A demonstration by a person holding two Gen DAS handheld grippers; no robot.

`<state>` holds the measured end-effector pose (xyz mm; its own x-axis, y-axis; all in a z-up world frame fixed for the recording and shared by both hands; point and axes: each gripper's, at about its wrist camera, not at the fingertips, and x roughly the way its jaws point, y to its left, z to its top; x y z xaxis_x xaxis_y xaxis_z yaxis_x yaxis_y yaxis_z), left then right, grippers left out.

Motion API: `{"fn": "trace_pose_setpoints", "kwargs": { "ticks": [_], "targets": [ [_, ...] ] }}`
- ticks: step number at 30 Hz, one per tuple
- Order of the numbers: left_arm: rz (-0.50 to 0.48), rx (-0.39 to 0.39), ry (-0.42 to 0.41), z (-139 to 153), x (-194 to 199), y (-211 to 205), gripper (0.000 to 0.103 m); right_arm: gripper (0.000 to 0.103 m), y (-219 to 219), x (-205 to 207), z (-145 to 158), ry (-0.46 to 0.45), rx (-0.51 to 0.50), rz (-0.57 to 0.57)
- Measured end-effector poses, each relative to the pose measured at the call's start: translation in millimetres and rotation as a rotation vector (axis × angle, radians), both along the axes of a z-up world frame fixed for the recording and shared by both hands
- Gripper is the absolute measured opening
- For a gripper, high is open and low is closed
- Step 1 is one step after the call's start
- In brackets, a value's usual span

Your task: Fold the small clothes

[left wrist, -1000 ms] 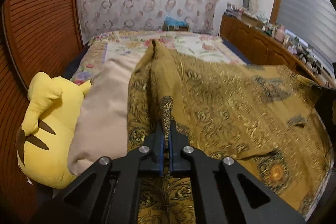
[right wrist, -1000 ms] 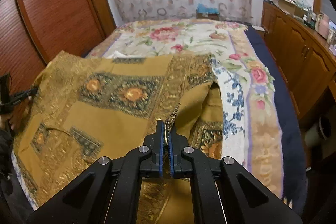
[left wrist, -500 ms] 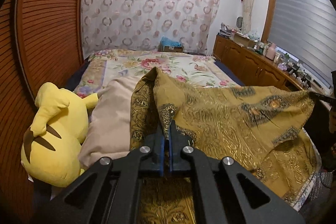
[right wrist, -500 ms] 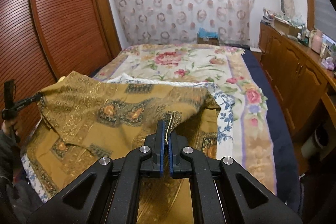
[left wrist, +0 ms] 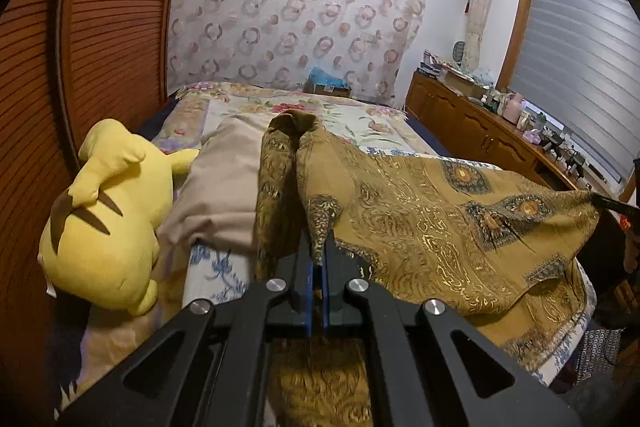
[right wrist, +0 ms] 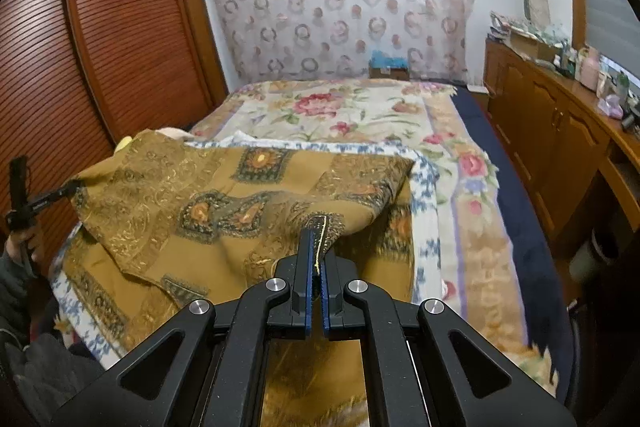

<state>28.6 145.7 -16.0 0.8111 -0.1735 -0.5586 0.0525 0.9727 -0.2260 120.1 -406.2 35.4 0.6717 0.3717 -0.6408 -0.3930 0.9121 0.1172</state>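
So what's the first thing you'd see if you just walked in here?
Probably the gold patterned cloth, stretched in the air over the flowery bed, pinched at each end by the left gripper and right gripper. Next, the big yellow plush toy lying on the bed's left side by the wooden wardrobe.

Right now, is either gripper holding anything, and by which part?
Both hold the gold patterned garment. The left gripper pinches a dark-patterned border corner on its side; the right gripper pinches the opposite edge at a dark trim, stretching it above the bed.

Yellow plush (left wrist: 104, 223) beside beige pillow (left wrist: 224, 183) on floral bedspread (right wrist: 360, 115); wood dresser (right wrist: 560, 131) w/ clutter.
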Motion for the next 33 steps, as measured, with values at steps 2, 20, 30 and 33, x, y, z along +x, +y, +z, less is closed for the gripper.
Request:
{"fn": "trace_pose_setpoints", "kwargs": {
  "ticks": [2,20,30,33],
  "targets": [
    [0.005,-0.004,-0.003,1,-8,1,0.0,0.0,-5,-8,1,0.001,0.006,-0.009],
    [0.044,-0.023,0.077,-31,-36,9,0.0,0.007,-6,-44,-48,0.117,-0.162,-0.048],
    [0.049,0.03,0.118,-40,-39,-2,0.001,0.032,16,-19,-46,0.016,-0.228,-0.061],
    [0.05,0.044,0.117,-39,-42,-4,0.001,0.032,31,-10,-53,0.022,-0.203,-0.029]
  ]
}}
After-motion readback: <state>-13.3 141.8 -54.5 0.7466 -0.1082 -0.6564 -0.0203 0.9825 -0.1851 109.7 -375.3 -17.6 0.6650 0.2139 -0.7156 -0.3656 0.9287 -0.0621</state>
